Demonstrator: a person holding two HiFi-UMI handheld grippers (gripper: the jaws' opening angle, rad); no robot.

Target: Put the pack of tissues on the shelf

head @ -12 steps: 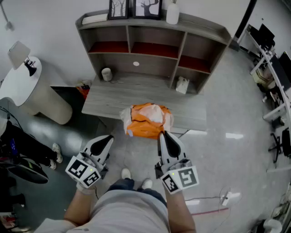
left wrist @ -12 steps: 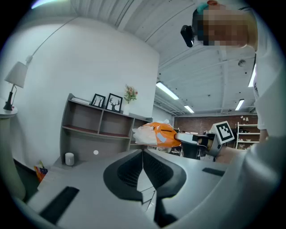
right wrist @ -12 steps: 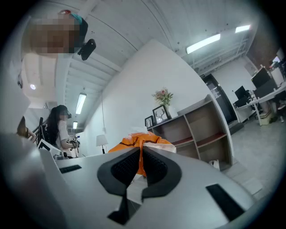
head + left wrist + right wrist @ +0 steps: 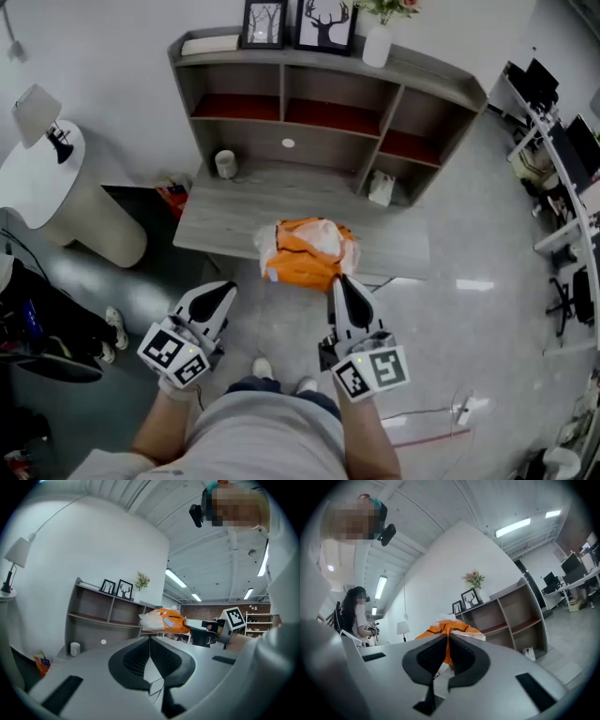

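The pack of tissues (image 4: 309, 249) is an orange and white plastic-wrapped bundle. My right gripper (image 4: 343, 282) is shut on its near edge and holds it in the air in front of the desk (image 4: 398, 246). In the right gripper view the orange pack (image 4: 440, 631) sticks out past the shut right gripper (image 4: 448, 637). The left gripper view shows the pack (image 4: 164, 620) held out from the side. My left gripper (image 4: 225, 290) is shut with nothing in it, left of the pack. The grey shelf (image 4: 433, 77) with red-lined cubbies stands at the back of the desk.
On the shelf's top stand two framed pictures (image 4: 264, 22), a white vase (image 4: 377, 44) and a flat book (image 4: 211, 43). A white cup (image 4: 225, 164) and a small white packet (image 4: 380, 188) sit on the desk. A round white table with a lamp (image 4: 37, 112) stands at the left.
The view has shifted a little, so the shelf and desk sit lower in the frame. Both grippers and the pack have hardly moved.
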